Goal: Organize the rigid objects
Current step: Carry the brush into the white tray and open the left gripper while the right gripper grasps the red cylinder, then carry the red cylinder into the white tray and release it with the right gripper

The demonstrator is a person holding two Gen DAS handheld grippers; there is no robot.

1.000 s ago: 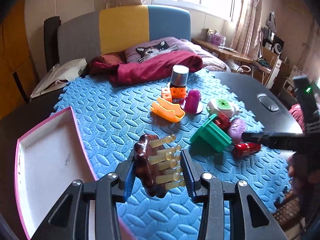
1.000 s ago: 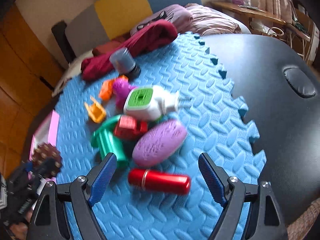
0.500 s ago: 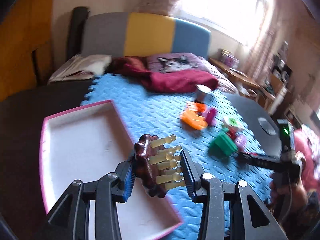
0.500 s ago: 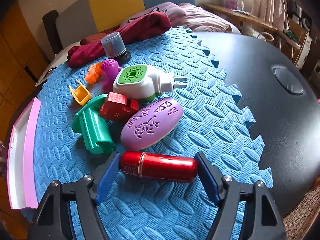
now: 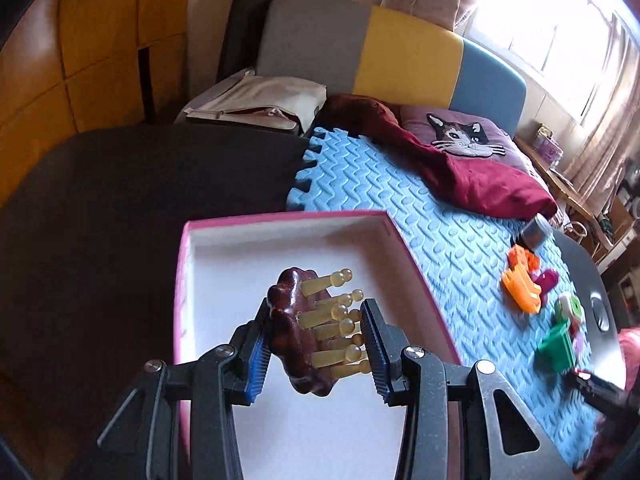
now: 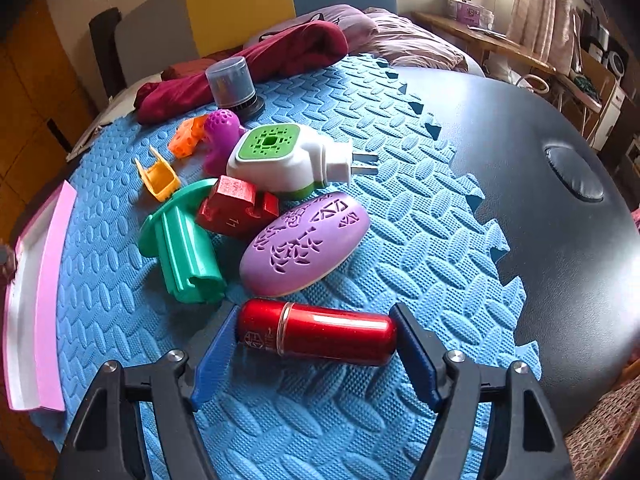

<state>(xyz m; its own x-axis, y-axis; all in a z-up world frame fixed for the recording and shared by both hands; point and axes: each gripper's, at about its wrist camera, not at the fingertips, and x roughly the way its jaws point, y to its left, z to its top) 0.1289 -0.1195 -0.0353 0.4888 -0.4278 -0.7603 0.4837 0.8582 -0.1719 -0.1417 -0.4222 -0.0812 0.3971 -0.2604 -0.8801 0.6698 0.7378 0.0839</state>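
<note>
My left gripper point(image 5: 316, 344) is shut on a brown massager with yellow pegs point(image 5: 304, 340) and holds it above the pink-rimmed white tray point(image 5: 280, 248). My right gripper point(image 6: 316, 340) has closed on the ends of a red metal tube point(image 6: 320, 334) that lies on the blue foam mat point(image 6: 400, 220). Beyond it lie a purple oval case point(image 6: 306, 242), a green plastic piece point(image 6: 184, 248), a red block point(image 6: 236, 208), a white and green plug-in device point(image 6: 288, 160), a yellow clip point(image 6: 160, 176), an orange piece point(image 6: 188, 140) and a magenta toy point(image 6: 222, 136).
A grey capped jar point(image 6: 232, 82) stands at the mat's far side by a dark red cloth point(image 6: 248, 64). The tray's edge point(image 6: 44, 288) shows at the left in the right wrist view. A black table point(image 6: 560, 220) lies under and right of the mat.
My left gripper has carried the massager left, from over the mat to above the tray. My right gripper has moved onto the red tube and its jaws have closed against its ends.
</note>
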